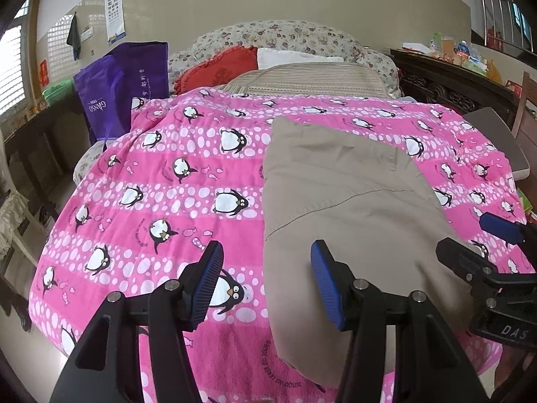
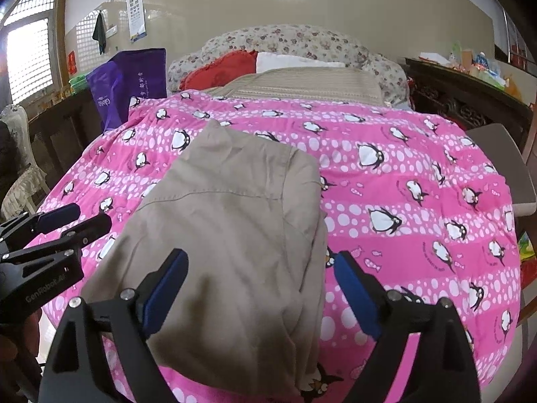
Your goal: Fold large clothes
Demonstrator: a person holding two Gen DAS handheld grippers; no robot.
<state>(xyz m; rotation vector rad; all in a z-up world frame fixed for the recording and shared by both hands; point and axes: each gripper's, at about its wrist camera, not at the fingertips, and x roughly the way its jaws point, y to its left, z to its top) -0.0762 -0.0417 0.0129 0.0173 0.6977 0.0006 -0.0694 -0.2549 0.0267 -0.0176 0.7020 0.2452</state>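
A beige folded garment (image 1: 339,188) lies flat on a pink penguin blanket (image 1: 161,181) that covers the bed. In the left wrist view my left gripper (image 1: 266,248) hovers over the garment's near left edge, open, with no cloth pinched between its blue pads. My right gripper (image 1: 478,240) shows at the right edge of that view, beside the garment's right side. In the right wrist view the garment (image 2: 235,201) fills the middle. My right gripper (image 2: 261,257) stands wide open above its near right part, one pad over the cloth and the other over the blanket (image 2: 402,184). My left gripper (image 2: 89,216) sits at the left.
A purple bag (image 1: 124,80) stands at the bed's far left. Red cushion (image 1: 218,70), white pillow and floral headboard (image 1: 285,35) are at the far end. A dark cabinet (image 1: 446,77) with clutter runs along the right, with a grey chair seat (image 1: 500,137) by the bed.
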